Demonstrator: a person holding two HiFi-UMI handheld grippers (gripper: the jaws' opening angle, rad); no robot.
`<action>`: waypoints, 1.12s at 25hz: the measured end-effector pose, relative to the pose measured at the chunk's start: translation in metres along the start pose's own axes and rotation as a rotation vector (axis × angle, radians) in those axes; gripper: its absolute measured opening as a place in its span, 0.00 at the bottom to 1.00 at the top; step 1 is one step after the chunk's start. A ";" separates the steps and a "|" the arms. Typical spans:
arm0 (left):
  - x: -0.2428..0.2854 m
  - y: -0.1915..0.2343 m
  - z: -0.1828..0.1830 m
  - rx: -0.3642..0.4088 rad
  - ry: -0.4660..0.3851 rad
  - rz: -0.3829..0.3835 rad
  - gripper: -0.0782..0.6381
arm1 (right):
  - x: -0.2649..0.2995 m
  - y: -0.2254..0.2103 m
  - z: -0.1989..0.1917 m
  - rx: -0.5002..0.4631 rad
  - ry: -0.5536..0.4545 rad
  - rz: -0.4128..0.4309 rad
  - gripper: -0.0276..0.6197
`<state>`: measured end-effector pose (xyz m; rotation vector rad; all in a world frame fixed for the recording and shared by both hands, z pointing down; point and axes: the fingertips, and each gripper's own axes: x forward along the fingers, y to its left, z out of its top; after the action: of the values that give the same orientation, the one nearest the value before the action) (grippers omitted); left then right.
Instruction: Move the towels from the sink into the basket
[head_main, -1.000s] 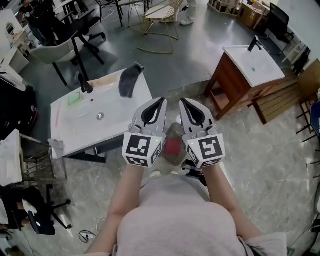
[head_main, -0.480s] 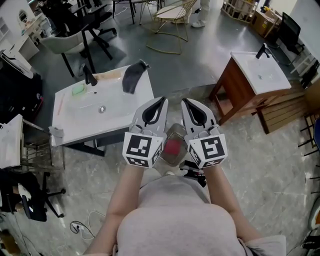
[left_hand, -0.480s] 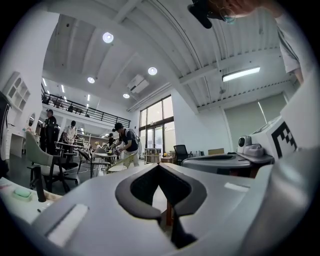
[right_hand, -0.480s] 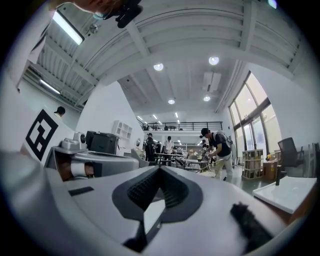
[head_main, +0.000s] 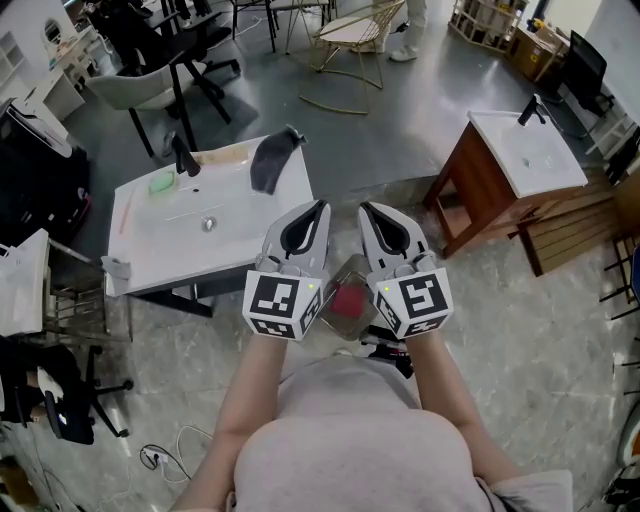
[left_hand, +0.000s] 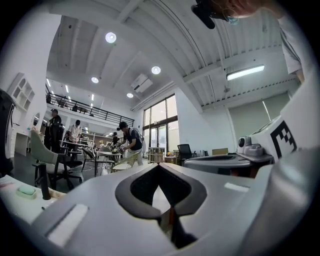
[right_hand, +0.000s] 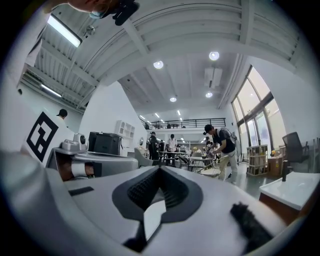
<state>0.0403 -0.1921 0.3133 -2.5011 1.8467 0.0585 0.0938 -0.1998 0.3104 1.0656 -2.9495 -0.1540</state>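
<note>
A white sink top stands to the left, ahead of me. A dark grey towel hangs over its far right corner. A green pad lies beside the black faucet. A clear basket with something red inside sits on the floor below my hands. My left gripper and right gripper are held side by side above it, pointing level, both shut and empty. In the left gripper view the left gripper has its tips together; in the right gripper view the right gripper does too.
A second sink on a wooden cabinet stands at the right, next to wooden steps. A wire chair and black office chairs stand beyond the sink. A small grey thing hangs at the sink's near left corner. People stand far off.
The sink and the room have drifted slightly right and down in the head view. Both grippers stay side by side, shut and empty.
</note>
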 end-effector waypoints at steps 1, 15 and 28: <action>0.000 0.004 0.000 0.000 0.001 -0.001 0.12 | 0.004 0.001 0.000 0.002 0.000 0.000 0.07; -0.001 0.081 -0.006 0.019 0.025 -0.041 0.12 | 0.070 0.024 -0.007 0.028 0.008 -0.046 0.07; 0.011 0.184 -0.014 -0.023 0.034 -0.022 0.12 | 0.162 0.049 -0.017 0.046 0.048 -0.021 0.07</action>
<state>-0.1319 -0.2577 0.3257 -2.5526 1.8409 0.0370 -0.0619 -0.2671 0.3268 1.0892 -2.9137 -0.0605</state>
